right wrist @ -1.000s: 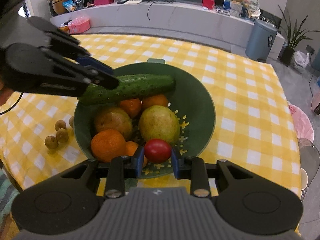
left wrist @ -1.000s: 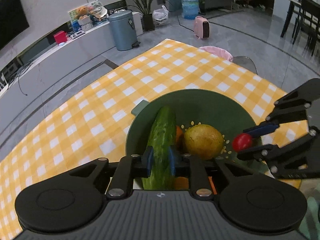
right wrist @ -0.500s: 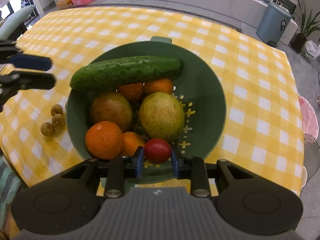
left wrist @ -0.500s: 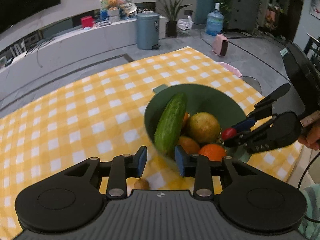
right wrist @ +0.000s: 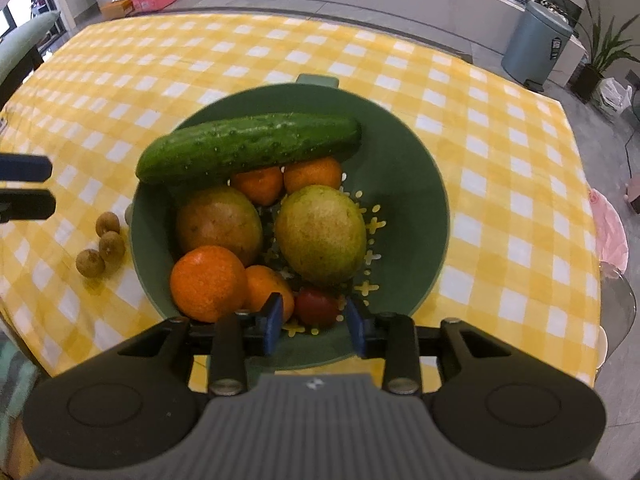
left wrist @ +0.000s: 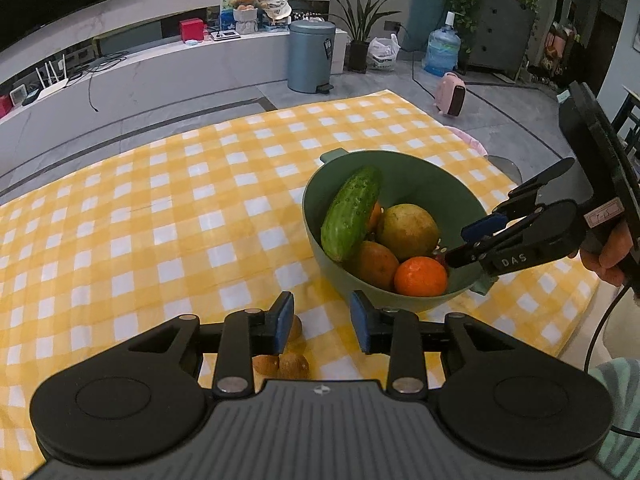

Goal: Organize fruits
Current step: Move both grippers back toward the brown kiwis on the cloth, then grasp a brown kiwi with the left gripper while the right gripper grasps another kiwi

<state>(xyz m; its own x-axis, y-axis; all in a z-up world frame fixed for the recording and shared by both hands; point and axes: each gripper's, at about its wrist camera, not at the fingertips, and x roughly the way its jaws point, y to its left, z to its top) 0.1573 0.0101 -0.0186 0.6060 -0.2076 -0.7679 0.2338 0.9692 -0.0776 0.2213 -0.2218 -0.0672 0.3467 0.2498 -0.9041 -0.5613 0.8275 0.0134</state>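
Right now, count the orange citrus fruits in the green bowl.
4 visible: a large one at the near-left rim, a smaller one beside it, and two under the cucumber. More may be hidden beneath.

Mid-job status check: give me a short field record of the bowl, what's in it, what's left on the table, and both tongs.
bowl: green colander bowl on the yellow checked tablecloth
in bowl: cucumber on top at the far side, two pears, several oranges, cherry tomato
outside bowl: small brown longans on the cloth beside the bowl
left tongs: open, empty, above the longans
right tongs: jaws opening, tomato lying between them in the bowl, pads clear of it
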